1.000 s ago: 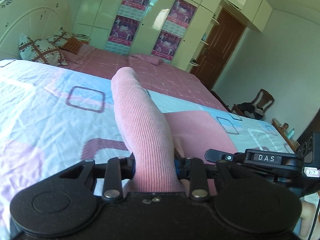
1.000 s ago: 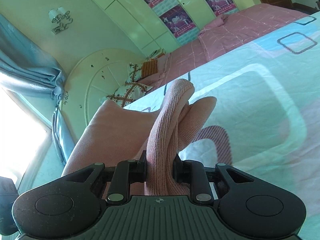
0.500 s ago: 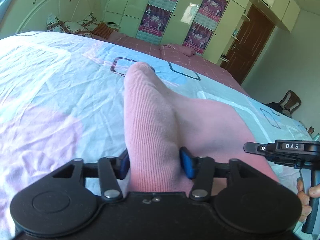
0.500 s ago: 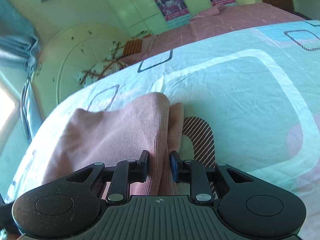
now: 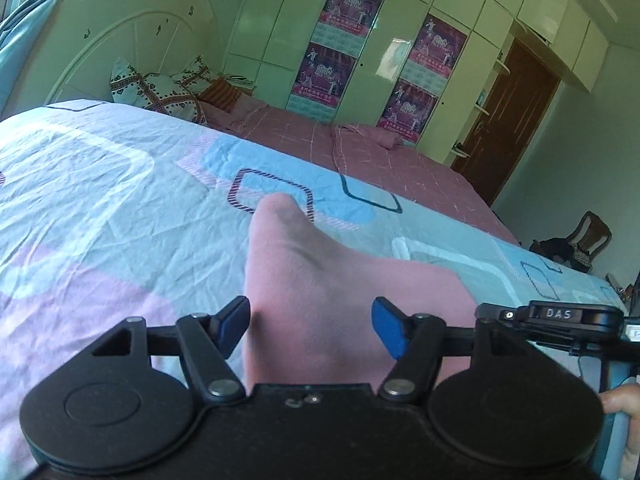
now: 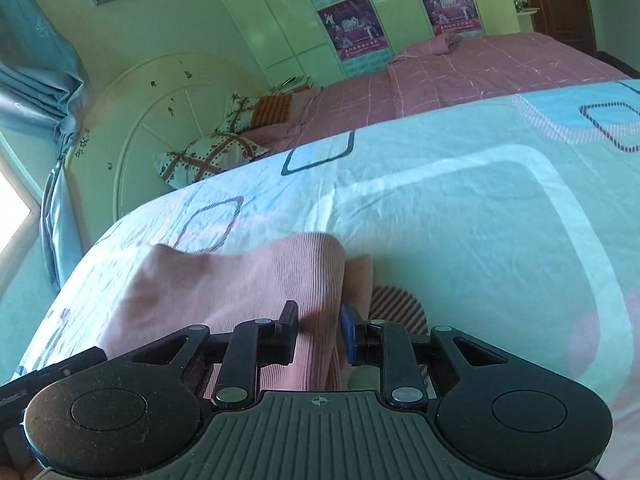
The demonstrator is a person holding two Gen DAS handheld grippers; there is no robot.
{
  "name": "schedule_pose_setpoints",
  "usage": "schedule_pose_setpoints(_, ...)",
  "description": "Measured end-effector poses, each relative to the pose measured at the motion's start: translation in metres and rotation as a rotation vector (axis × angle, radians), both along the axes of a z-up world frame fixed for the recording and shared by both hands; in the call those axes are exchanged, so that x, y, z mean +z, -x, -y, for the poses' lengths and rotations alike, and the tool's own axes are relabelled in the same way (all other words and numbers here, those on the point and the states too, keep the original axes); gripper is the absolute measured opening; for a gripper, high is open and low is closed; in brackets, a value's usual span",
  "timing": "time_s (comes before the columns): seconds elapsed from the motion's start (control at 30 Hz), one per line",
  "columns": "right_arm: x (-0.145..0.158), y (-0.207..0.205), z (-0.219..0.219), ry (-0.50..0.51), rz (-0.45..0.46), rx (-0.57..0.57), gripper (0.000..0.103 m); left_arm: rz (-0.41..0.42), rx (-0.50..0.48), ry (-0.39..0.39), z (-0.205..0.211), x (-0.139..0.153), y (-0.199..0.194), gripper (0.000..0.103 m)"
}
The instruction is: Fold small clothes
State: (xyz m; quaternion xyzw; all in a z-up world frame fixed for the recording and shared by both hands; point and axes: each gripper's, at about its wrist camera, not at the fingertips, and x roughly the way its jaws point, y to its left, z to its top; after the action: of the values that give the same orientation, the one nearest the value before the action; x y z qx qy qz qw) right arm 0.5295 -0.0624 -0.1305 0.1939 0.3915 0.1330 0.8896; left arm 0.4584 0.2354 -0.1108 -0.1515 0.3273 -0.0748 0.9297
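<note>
Bedding fills most of both views: a pale blue and white bedsheet (image 5: 100, 200) printed with rounded squares and pink patches, spread over the bed. On it lies the pink ribbed garment (image 6: 224, 284), partly folded, its flat bulk resting on the sheet while one raised fold runs forward between the fingers in each wrist view. Behind the sheet a pink checked blanket (image 5: 360, 152) covers the far part of the bed, with patterned pillows (image 5: 156, 92) against the curved white headboard (image 5: 132, 36). No box, basket or other container shows in either view, so nothing can be said of contents.

The left gripper (image 5: 310, 324) has just been opening; its blue pads now stand clear on both sides of the garment's fold, which lies loose between them. The right gripper (image 6: 318, 326) is clenched on the garment, pads pressing a pinched ridge of cloth low over the sheet.
</note>
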Motion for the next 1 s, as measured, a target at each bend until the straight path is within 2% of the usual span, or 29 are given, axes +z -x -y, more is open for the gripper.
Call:
schedule_pose_setpoints(0.27,-0.01,-0.028,-0.02,0.076,-0.021,0.014,0.023,-0.07,0.053,-0.049,0.007,-0.03,-0.023,0.067)
schedule_pose_setpoints(0.37,-0.026,-0.032,-0.022,0.145,-0.046,0.025,0.023,-0.108,0.043,-0.006,-0.001,-0.043,-0.025,0.071)
schedule_pose_setpoints(0.5,-0.028,-0.023,-0.024,0.178,-0.029,0.02,0.023,-0.088,0.02,-0.043,-0.001,-0.032,-0.013,0.067)
schedule_pose_setpoints(0.6,-0.016,-0.007,-0.017,0.123,-0.02,0.021,0.023,-0.061,-0.02,-0.082,0.002,-0.021,0.004,0.067)
schedule_pose_setpoints(0.7,-0.002,0.019,-0.011,0.065,-0.01,0.042,0.023,-0.069,-0.034,-0.071,-0.003,-0.018,0.021,0.067)
schedule_pose_setpoints(0.93,0.001,0.085,-0.005,0.063,-0.031,0.068,0.023,-0.099,-0.075,-0.087,0.001,-0.021,0.059,0.067)
schedule_pose_setpoints(1.0,-0.007,0.098,-0.004,0.104,-0.039,0.053,0.023,-0.115,-0.084,-0.107,0.003,-0.028,0.062,0.071)
